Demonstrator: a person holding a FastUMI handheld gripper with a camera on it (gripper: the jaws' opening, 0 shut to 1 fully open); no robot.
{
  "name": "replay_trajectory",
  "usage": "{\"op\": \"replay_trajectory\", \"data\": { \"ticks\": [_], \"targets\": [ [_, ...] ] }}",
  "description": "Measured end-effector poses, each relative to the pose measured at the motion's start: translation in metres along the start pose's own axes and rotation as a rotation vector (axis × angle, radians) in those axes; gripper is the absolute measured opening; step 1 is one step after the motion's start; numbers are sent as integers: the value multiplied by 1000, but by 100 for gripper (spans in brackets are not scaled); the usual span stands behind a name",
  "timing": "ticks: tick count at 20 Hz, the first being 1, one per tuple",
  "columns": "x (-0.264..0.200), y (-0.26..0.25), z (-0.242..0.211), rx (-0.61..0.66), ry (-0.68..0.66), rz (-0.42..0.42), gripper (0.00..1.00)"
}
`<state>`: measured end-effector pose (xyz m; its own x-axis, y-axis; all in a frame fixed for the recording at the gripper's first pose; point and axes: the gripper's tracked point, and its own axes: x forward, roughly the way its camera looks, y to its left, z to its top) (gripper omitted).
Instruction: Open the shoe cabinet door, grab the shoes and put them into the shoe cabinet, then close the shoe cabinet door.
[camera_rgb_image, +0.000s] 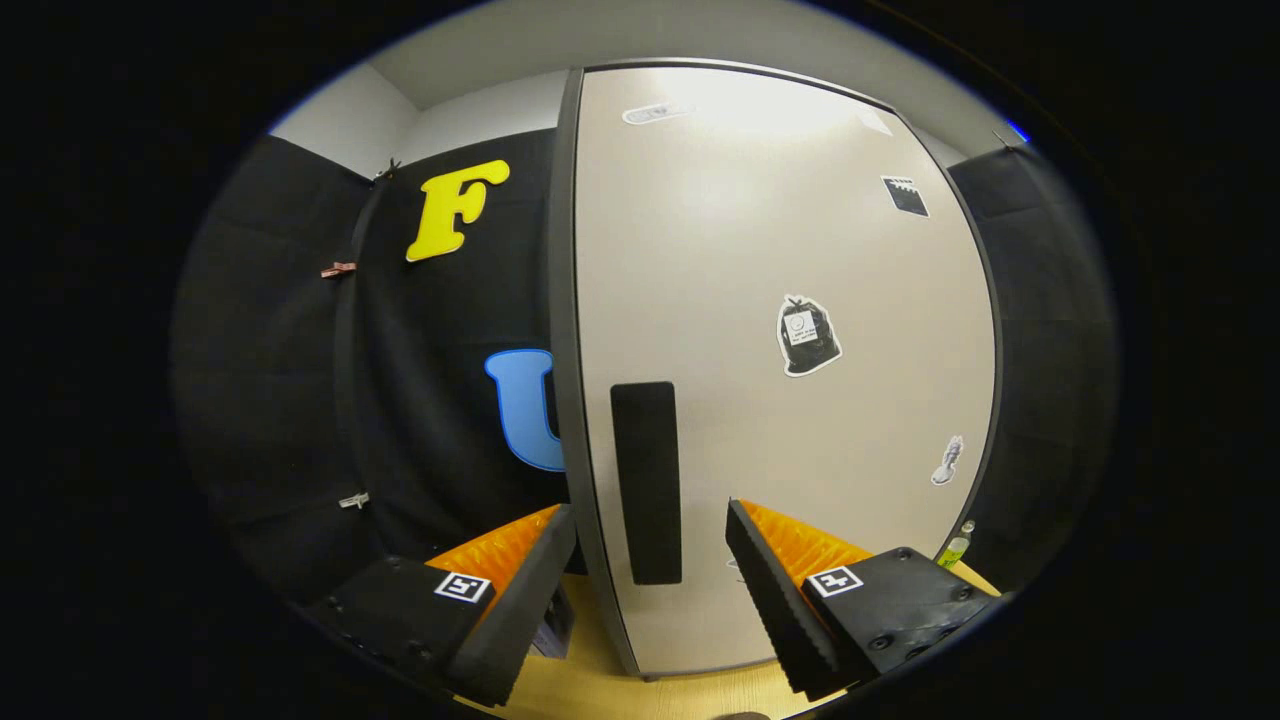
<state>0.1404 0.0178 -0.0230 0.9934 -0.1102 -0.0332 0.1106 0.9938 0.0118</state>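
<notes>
The shoe cabinet door (780, 300) is a tall pale panel with a dark frame, standing directly ahead and looking shut. A black upright handle (646, 482) sits near the door's left edge. My gripper (650, 545) is open, with the fingers spread to either side of the handle's lower part and the door's left edge. Nothing is held between them. Several stickers are stuck on the door face.
The cabinet stands on a light wooden floor (600, 680). Black cloth wall (420, 400) hangs to the left and right of the cabinet. A small green bottle (955, 547) stands by the cabinet's lower right corner.
</notes>
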Motion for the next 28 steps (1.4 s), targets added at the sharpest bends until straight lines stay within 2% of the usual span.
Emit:
{"op": "replay_trajectory", "data": {
  "ticks": [6, 7, 9, 13, 15, 19, 26, 27, 28],
  "targets": [
    [20, -4, 1, -2, -17, -29, 93],
    [21, -4, 2, -3, -21, -31, 78],
    [20, -2, 2, -12, -25, -34, 65],
    [16, -2, -2, -7, -12, -32, 66],
    [23, -2, -1, -15, -18, -44, 36],
    [23, -2, 0, -11, -17, -45, 36],
    [23, -4, 0, -54, -1, -98, 36],
    [24, -3, -3, -48, 4, -98, 24],
    [23, -3, -3, -42, 9, -96, 24]
  ]
}}
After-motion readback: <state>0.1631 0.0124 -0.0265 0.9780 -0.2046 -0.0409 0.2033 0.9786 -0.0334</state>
